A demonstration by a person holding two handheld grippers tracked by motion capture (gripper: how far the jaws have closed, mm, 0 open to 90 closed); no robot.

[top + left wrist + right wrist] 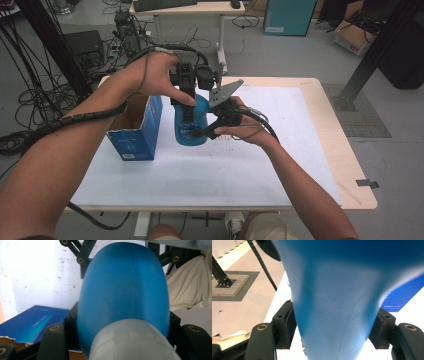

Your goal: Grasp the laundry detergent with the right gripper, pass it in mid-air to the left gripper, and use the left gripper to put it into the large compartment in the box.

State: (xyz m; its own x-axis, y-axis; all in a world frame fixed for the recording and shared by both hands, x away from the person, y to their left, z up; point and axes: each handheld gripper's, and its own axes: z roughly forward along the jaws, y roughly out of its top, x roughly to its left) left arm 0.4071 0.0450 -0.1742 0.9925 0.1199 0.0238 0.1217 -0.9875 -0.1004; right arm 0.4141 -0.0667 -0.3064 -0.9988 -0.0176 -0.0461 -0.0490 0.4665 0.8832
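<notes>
- Grey floor and tangled cables surround a light wooden tabletop (345,165) covered by a white sheet, with another desk and a teal cabinet further back.
- A blue bottle (192,127) is held over the middle of the tabletop, between the two grippers; I cannot tell whether its base touches the sheet.
- The left gripper (186,107) comes down from above, held by the person's left hand (155,72). Its fingers are clamped on the bottle: in the left gripper view the blue body (123,290) bulges between both black pads, with a pale whitish part of the bottle nearest the camera.
- The right gripper (202,131) reaches in from the right side, held by the right hand (245,127), with a grey three-cornered plate on top.
- In the right gripper view its fingers (285,325) sit on either side of the bottle (334,315), touching or nearly touching it; I cannot tell whether they press on it.
- An open blue cardboard box (135,130) stands just left of the bottle, near the tabletop's left edge. Its blue side also shows in the left gripper view (32,323).
</notes>
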